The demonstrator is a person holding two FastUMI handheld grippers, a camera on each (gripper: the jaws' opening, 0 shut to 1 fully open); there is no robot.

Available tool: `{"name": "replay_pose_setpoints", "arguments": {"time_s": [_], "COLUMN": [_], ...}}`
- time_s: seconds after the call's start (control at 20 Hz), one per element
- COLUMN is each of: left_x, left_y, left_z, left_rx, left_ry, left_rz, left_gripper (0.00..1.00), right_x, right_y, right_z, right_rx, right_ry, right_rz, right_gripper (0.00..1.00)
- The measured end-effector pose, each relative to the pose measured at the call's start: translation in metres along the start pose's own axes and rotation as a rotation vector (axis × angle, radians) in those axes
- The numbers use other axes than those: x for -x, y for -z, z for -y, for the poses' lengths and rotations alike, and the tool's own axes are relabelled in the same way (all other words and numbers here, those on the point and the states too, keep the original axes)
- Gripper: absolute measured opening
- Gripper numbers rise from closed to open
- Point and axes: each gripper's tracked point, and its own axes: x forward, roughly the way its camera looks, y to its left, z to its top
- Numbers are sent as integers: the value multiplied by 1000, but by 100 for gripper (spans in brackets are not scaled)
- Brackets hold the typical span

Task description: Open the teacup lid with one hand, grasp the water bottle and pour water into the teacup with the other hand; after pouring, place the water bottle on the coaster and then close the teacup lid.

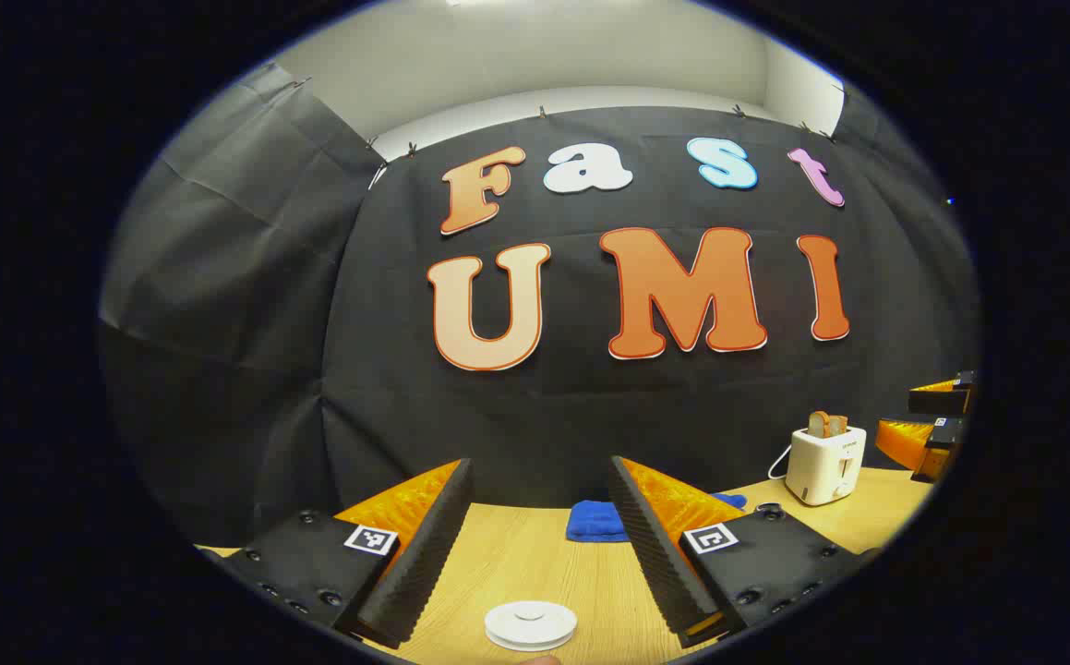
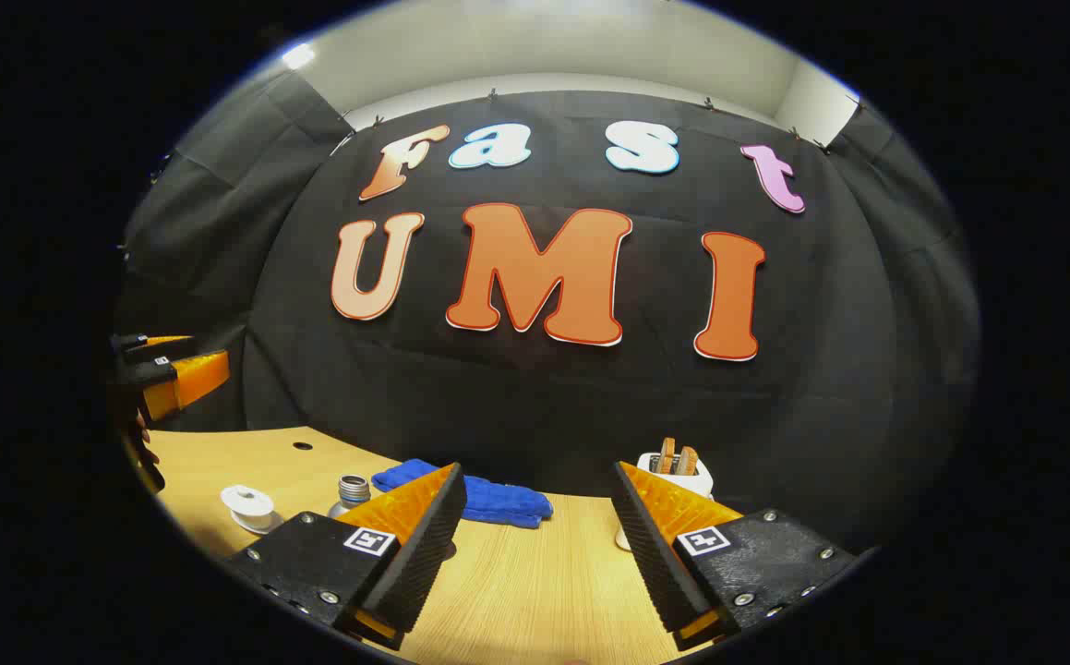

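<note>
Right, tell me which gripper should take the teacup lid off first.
Left, probably. The left gripper is open with the white teacup lid lying between and just ahead of its fingers. The right gripper sees that lid well off to its side.

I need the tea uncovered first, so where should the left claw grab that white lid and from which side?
Grip the small raised knob at the center of the white lid, coming straight down from above. The lid lies flat and low, and the open left claw already straddles it.
</note>
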Motion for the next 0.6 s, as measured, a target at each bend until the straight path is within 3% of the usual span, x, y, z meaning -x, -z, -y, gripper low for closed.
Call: {"name": "replay_pose_setpoints", "arguments": {"time_s": [0.05,0.15,0.2,0.25,0.3,0.35,0.6], "left_x": [0,0,0,0,0,1,4], "left_y": [1,0,-1,-1,-3,-6,-21], "left_z": [-2,-2,-4,-5,-7,-14,-34], "left_rx": [1,14,19,24,29,30,15], "left_ry": [-1,-1,-5,-6,-10,-15,-45], "left_rz": [1,-3,-3,-3,-1,0,28], "left_gripper": [92,97,92,97,92,100,96], "right_x": [0,0,1,2,2,2,3], "right_y": [-2,-5,-7,-10,-12,-14,-19], "right_z": [1,-1,0,0,-2,-4,-18], "right_rx": [-5,-3,0,2,3,3,-10], "right_ry": [-3,-10,-11,-11,-15,-21,-53], "right_rz": [5,9,14,18,21,23,36], "right_gripper": [96,95,95,95,95,95,96]}}
